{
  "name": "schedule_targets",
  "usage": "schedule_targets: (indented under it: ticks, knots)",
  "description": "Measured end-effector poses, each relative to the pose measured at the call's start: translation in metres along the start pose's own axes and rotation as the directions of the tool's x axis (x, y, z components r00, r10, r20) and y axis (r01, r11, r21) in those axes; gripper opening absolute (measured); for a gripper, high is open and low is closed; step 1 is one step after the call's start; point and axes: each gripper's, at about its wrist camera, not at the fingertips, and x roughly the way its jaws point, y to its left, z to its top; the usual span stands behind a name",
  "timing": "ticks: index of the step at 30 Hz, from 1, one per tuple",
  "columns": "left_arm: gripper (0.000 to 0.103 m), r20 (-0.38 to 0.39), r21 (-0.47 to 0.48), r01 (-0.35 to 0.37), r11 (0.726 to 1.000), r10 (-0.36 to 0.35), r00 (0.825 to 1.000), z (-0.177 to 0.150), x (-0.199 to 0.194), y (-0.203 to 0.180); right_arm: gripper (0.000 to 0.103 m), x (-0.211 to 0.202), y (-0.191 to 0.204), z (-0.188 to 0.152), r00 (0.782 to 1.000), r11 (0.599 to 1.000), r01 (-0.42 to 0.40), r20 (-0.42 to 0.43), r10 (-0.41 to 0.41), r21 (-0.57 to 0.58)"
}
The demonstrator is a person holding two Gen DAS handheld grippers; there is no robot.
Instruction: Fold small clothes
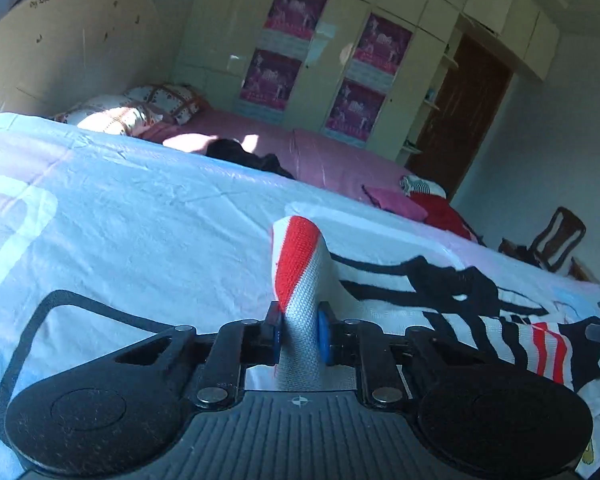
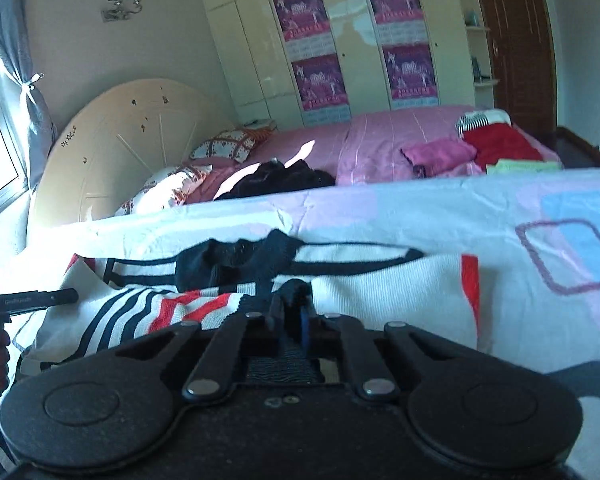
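From my remote seat: the sweater (image 1: pixel 300 276) is a ribbed knit, matt and coarse; the bedsheet (image 1: pixel 140 216) is smooth, lightly creased cotton-like cloth; my left gripper (image 1: pixel 299 330) is matt black plastic with shiny metal rivets and blue pads; the wardrobe (image 2: pixel 340 40) doors are glossy; the door (image 2: pixel 512 40) is dark wood.

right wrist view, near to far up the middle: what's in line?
Right tool shut on the striped sweater → patterned sheet → black garment → pink bedspread → wardrobe with posters.
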Motion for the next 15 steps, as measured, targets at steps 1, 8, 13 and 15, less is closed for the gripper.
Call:
schedule_targets:
  ticks: [1,8,13,15]
  knots:
    - [0.018,-0.010,0.005,-0.021,1.000,0.021,1.000,-0.003,0.002,0.001,0.008,0.002,-0.002,-0.001,1.000,1.000,0.009,0.012,-0.009,-0.012]
    - [0.035,0.018,-0.010,-0.148,0.989,0.149,0.989,0.001,-0.003,0.011,0.024,0.026,-0.014,-0.013,0.985,0.989,0.150,-0.086,-0.150,-0.004]
    - [0.049,0.083,0.228,-0.101,0.968,0.084,0.993,0.016,-0.012,-0.036,0.022,0.019,0.017,-0.002,0.998,0.994,0.046,-0.035,-0.050,-0.102]
    - [0.057,0.063,0.280,-0.052,0.958,0.036,0.997,0.015,-0.001,-0.054,0.022,0.035,0.036,-0.001,0.998,0.988,-0.004,-0.061,-0.005,-0.154]
